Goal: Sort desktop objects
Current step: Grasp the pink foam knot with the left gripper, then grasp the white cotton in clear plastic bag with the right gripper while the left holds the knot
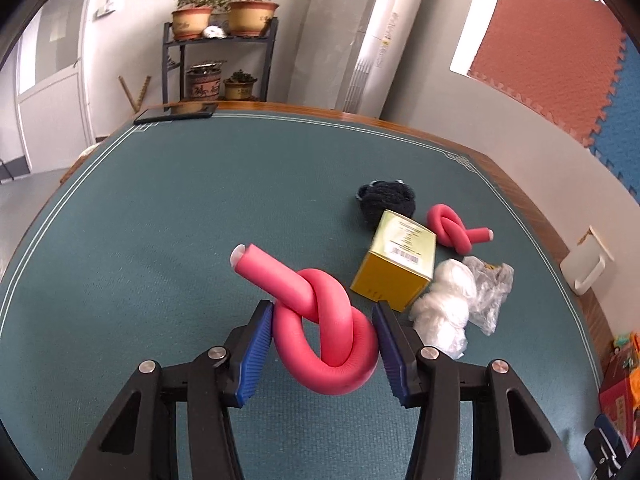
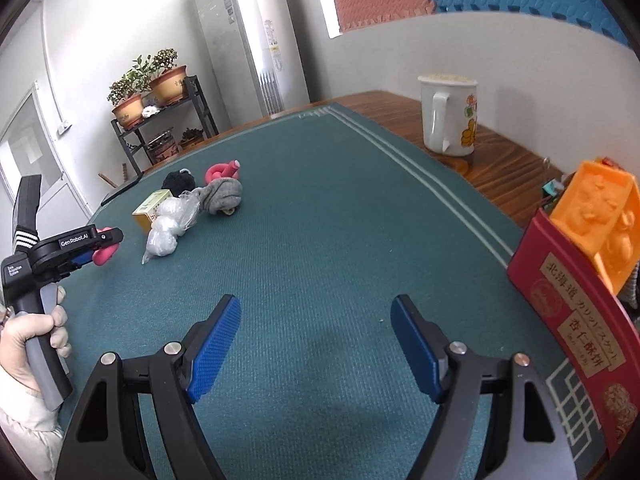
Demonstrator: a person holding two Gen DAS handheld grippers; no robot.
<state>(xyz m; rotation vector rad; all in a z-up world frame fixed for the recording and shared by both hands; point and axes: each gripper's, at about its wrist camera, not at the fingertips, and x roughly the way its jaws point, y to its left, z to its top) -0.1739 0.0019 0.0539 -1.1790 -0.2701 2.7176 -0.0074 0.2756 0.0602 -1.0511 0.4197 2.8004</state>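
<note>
Left gripper (image 1: 324, 336): jaws closed on the knotted pink foam tube (image 1: 320, 320) — both blue pads press the loop's sides, one free end pointing up and to the left.
Held tube's height: seen from the right wrist camera it is off the green mat (image 2: 320, 220), above the counter's left side.
Right gripper (image 2: 316, 344): jaws spread wide, nothing between them, above the near part of the mat.
Pile: toward the far left of the counter — a yellow box (image 1: 394, 270), a white plastic bundle (image 1: 442, 306) touching it, a crinkled clear bag (image 1: 490, 286), a black mesh ball (image 1: 386, 202), a grey sock (image 2: 222, 196) and a second pink knotted tube (image 1: 456, 230).
Right edge: a white mug (image 2: 448, 114) on bare wood, a red tin (image 2: 576, 344) nearer.
</note>
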